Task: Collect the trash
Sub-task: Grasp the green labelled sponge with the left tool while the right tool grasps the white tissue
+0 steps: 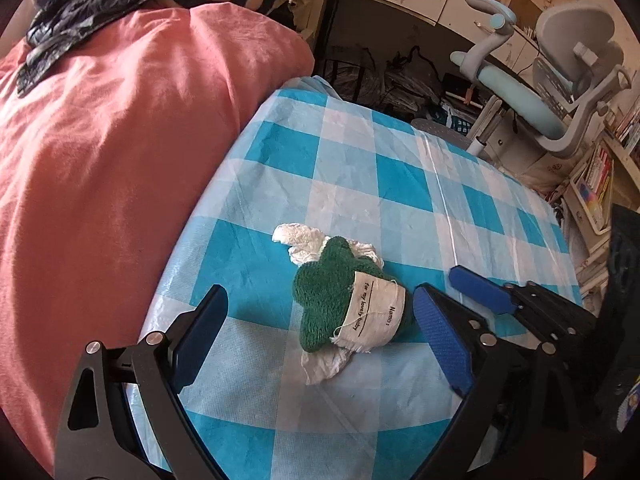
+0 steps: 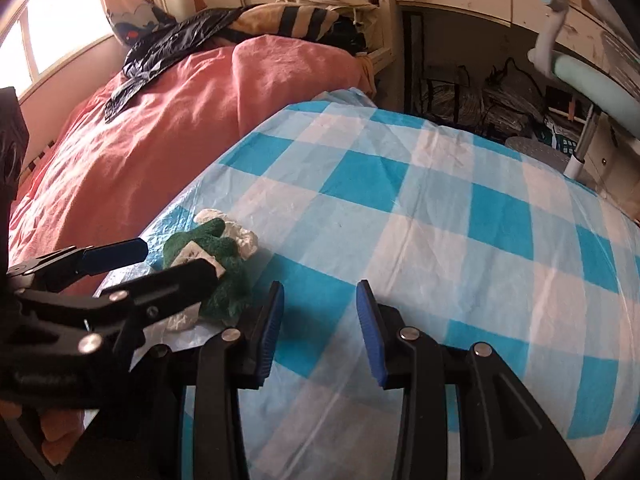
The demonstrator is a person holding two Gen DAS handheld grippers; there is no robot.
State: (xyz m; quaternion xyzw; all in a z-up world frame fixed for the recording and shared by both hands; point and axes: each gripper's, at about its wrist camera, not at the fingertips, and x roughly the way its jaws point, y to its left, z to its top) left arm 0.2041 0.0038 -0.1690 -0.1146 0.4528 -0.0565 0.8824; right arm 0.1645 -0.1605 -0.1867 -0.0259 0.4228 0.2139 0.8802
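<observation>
Left gripper (image 1: 316, 344): Its two black arms with blue ridged fingers (image 1: 440, 336) are the closest thing in the left view. The fingers are spread wide. They hold nothing. The green toy lies between them, but they do not touch it.
Right gripper (image 2: 320, 332): It is closest in the right view. Its fingers are partly spread, with only the cloth showing between them. It holds nothing.
Trash (image 1: 308, 240): White crumpled paper, like a tissue. It looks thin, soft and wrinkly. One bit sticks out past the top of the toy and one bit pokes out under it, near the left gripper.
Green toy (image 1: 332, 300): A small knitted thing, fuzzy and bumpy, a bit like a star. A white cloth tag (image 1: 376, 312) with printed words wraps around it. It lies on top of the paper, so I think it is in the way.
Table (image 1: 400, 184): It wears a thin cloth of blue and white squares, smooth with some creases. The paper and toy sit near the edge by the bed.
Bed (image 1: 120, 140): A soft pink blanket, puffy and folded. A shiny black plastic bag (image 1: 80, 12) lies on it, well apart from the paper. It may be for the trash, but I cannot be sure.
How far along: I think it is early. The paper is still on the table, and no bag is held. Picking it up and putting it away are still left.
</observation>
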